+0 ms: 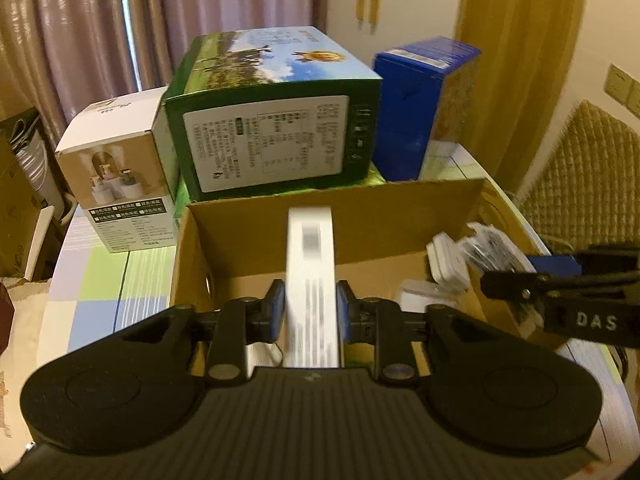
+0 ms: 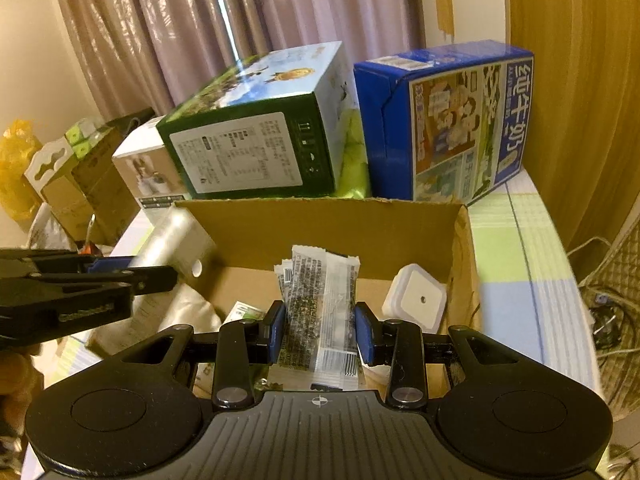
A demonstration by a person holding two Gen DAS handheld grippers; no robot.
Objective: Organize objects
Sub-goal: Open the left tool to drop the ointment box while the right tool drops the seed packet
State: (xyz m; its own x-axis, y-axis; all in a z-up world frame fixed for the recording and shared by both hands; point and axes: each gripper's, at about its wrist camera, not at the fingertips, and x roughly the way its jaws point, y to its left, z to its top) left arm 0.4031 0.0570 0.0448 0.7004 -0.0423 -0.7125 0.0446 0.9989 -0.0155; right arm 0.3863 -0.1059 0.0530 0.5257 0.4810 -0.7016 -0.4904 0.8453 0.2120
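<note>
A: Status on the sort?

B: Partway, I'd say. Open cardboard box [image 2: 320, 224] sits at the near edge of the surface [image 2: 516, 248]. Inside already: a white square plug-in device [image 2: 414, 300] in the right corner, some paper or packets on the floor of the box. Both hands are loaded and over the box, nothing released yet.

A: Grippers?

B: Left gripper [image 1: 310, 312] is clamped narrow on a white oblong device [image 1: 310, 256], label side up, held above the box's left half. Right gripper [image 2: 320, 326] is pinched on a clear snack packet [image 2: 324, 308], a second packet just behind it; can't tell if both are gripped. It hangs over the middle of the box.

A: Left to do?

B: Drop both in. The green carton [image 1: 272, 120], blue milk carton [image 2: 448, 124] and small white box [image 1: 116, 168] along the far edge look untouched; unclear if they're in scope.
</note>
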